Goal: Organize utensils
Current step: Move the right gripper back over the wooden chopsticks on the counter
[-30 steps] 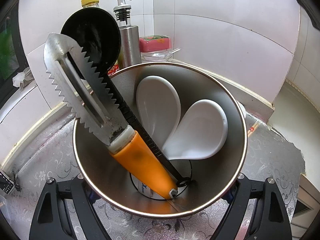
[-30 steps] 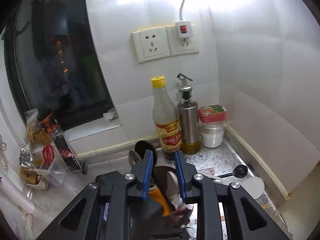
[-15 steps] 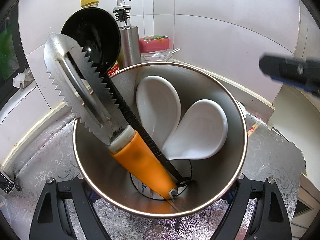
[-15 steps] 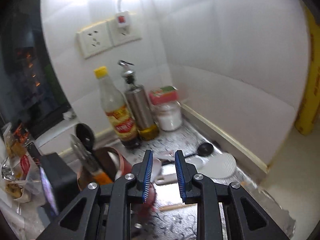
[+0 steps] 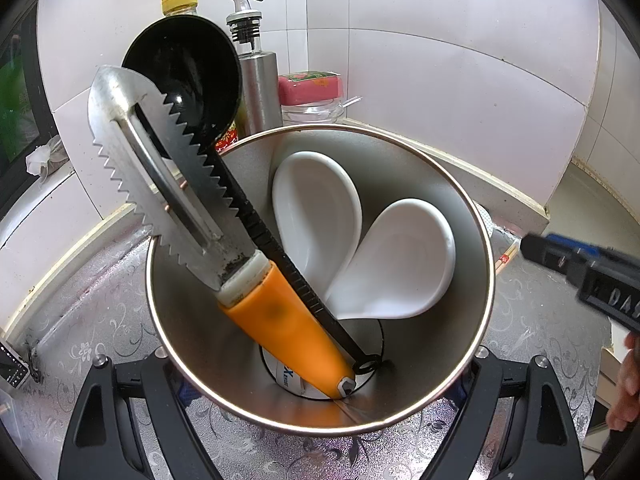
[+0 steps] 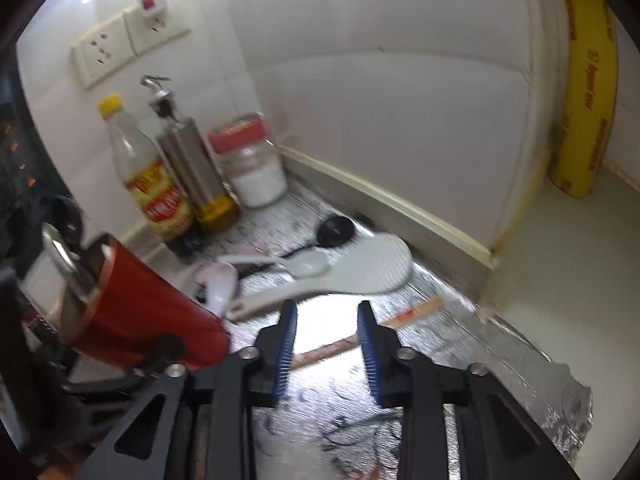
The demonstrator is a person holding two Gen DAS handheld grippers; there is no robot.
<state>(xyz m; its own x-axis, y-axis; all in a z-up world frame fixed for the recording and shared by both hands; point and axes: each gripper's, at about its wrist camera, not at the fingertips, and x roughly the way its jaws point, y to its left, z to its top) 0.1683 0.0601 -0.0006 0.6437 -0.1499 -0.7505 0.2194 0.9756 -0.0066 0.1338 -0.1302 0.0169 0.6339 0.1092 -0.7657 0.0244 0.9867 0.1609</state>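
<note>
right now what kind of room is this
Most likely a home kitchen counter corner: white tiled walls, a foil-covered counter, a yellow-capped sauce bottle beside an oil dispenser, and a cup holding spoons and a serrated peeler.

Your left gripper [image 5: 320, 420] points steeply down, its jaws clamped on what they hold. Your right gripper [image 6: 328, 344] (also angled down) has nothing between its blue pads [image 6: 286, 344] as the jaws open.
</note>
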